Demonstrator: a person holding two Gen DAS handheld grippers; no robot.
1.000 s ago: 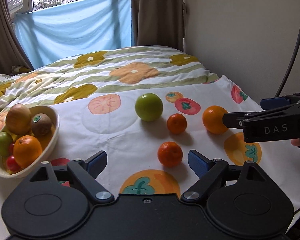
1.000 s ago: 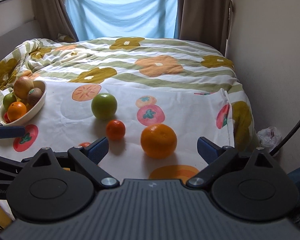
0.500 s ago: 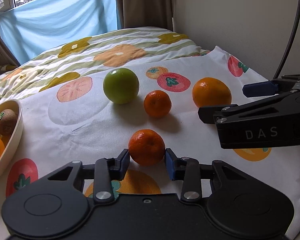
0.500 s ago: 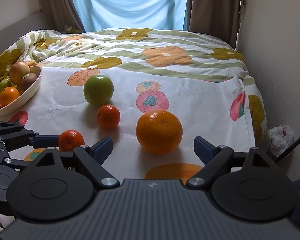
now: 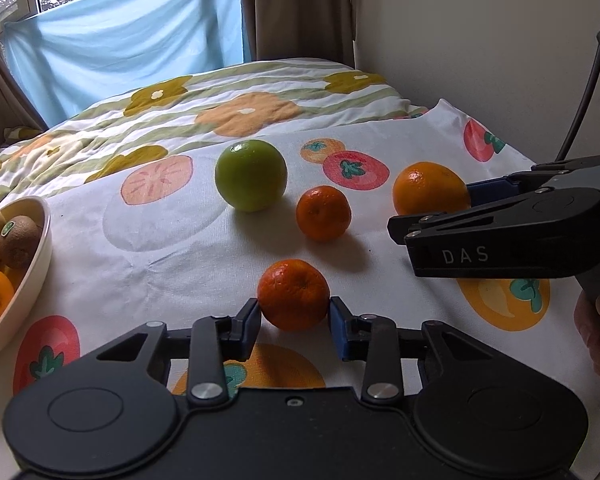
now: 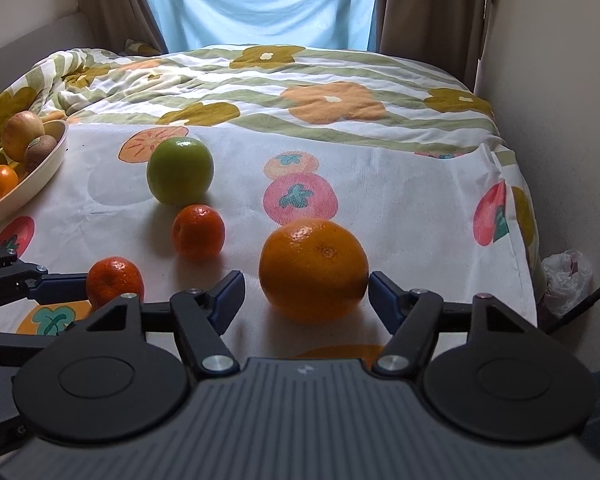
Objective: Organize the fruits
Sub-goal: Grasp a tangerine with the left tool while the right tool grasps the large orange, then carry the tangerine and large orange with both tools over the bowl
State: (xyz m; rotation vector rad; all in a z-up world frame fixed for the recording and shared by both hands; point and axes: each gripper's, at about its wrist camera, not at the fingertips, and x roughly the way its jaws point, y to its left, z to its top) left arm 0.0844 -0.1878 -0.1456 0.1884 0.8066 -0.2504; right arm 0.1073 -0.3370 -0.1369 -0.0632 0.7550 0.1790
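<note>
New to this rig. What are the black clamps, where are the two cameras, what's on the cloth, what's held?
There is no robot: a person holds a two-finger clamp in each hand, and each carries a fisheye camera looking along its fingers. The left hand-held gripper has closed on a small mandarin. The right hand-held gripper is open around a big orange, one finger touching it. A green apple and a second mandarin sit loose on the cloth. A bowl of fruit stands at the left.

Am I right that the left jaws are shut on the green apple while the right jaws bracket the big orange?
Not quite: the left gripper is shut on a small mandarin, not the green apple, as the left wrist view shows. The right gripper does bracket the big orange.
</note>
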